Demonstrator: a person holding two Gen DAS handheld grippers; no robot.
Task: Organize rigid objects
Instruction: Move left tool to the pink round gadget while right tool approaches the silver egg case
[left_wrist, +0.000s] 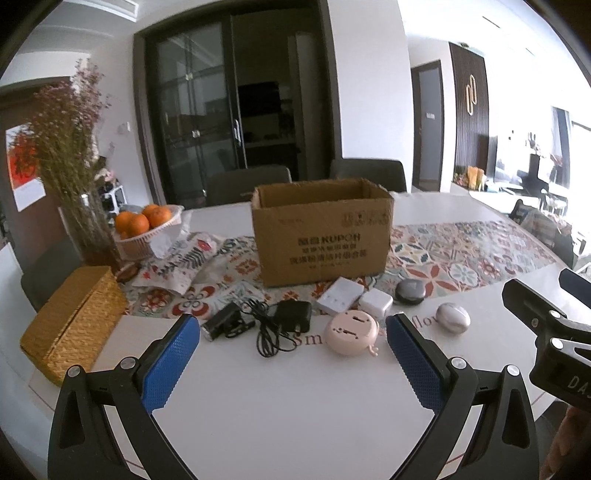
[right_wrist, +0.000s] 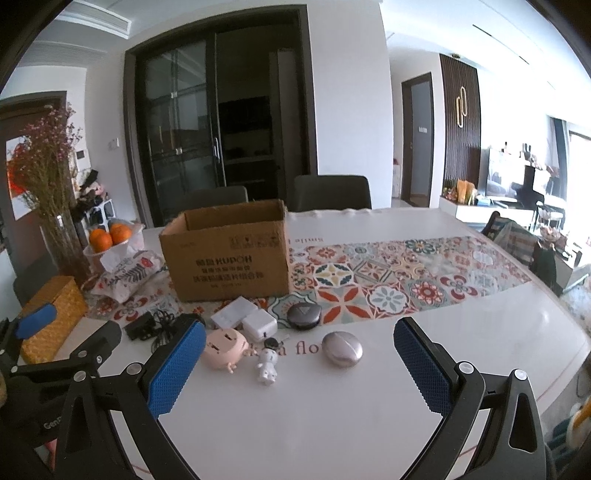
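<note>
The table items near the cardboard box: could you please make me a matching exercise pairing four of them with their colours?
Things:
1. round plug adapter
2. egg-shaped case
3. cardboard box
4. power adapter with cord

Colours:
A. brown
B. black
C. pink
D. silver-grey

Pairs: 1-C, 2-D, 3-A, 4-B

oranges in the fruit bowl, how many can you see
3 in the left wrist view, piled in the white bowl left of the cardboard box: front left, front middle, back right. More may be hidden underneath.
</note>
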